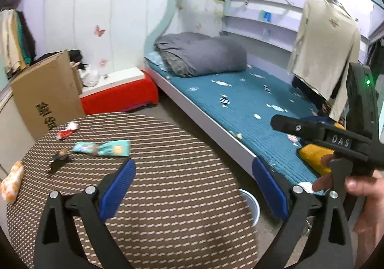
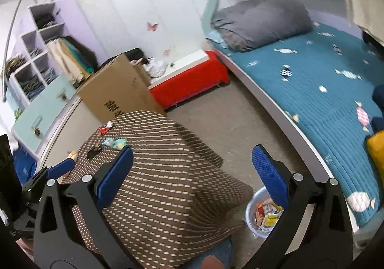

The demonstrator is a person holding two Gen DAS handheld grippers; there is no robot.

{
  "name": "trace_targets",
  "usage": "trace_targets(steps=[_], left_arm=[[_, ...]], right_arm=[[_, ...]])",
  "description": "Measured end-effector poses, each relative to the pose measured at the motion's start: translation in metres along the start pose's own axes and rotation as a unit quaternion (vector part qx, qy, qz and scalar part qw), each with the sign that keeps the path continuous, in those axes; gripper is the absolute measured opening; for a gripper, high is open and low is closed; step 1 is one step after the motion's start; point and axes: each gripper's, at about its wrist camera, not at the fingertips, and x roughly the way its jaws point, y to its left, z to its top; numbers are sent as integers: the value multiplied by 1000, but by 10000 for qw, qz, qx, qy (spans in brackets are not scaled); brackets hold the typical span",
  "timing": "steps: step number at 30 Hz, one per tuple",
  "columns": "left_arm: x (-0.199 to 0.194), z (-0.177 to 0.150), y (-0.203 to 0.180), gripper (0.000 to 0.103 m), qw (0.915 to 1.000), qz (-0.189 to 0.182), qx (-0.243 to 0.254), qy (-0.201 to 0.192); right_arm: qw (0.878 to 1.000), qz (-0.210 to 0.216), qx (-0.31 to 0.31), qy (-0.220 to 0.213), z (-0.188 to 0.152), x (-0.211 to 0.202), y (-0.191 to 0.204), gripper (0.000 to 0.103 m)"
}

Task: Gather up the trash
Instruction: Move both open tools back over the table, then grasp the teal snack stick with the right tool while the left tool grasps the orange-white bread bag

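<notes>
A small bedroom with butterfly stickers on pale walls holds a bed (image 2: 319, 81) with a teal quilted cover and a folded grey duvet (image 1: 201, 54) at its head; a red-draped bench (image 2: 192, 81) and a tall cardboard box (image 2: 120, 93) stand beyond. In the foreground is a table (image 1: 168, 185) under a brown cloth with pale dashes. Wrappers lie along its far left part: a red-and-white wrapper (image 1: 67, 130) near the far edge, a teal wrapper (image 1: 103, 147) nearer, a small dark scrap (image 1: 58, 159) beside it, and an orange-and-white packet (image 1: 12, 181) at the left edge. On the floor between table and bed, a pale bin (image 2: 258, 215) already contains several wrappers. The left gripper (image 1: 193, 187) hangs above the table's near side, blue pads spread wide, gripping nothing. The right gripper (image 2: 192, 173) is likewise spread wide and empty, hovering above the table's corner and the bin; in the left wrist view a hand (image 1: 357, 187) grips its handle.
</notes>
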Motion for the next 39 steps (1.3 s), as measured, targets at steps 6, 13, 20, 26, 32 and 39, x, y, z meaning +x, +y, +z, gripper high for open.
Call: trace_targets(steps=[6,13,20,26,32,39], left_arm=[[-24,-13,59,96,9986,388,-314,-165],[-50,-26,137,96,9918,896,-831,-368],[-69,-41,209,96,9811,1610,-985,-425],[-69,-54,277,96,9669,2225,-1238,-195],[-53,-61,327,96,9534,2713,-1316,70],[-13,-60,364,96,9536,2735,-1093,631]], right_arm=[[9979,209,-604,-78,3,14,52,97],[9883,313,-1487,144,1,45,113,97],[9784,378,-1917,681,0,91,153,97],[9696,478,-2119,1127,0,143,175,97],[9525,456,-2621,1484,-3,194,200,97],[9254,461,-3204,1970,-20,250,228,97]])
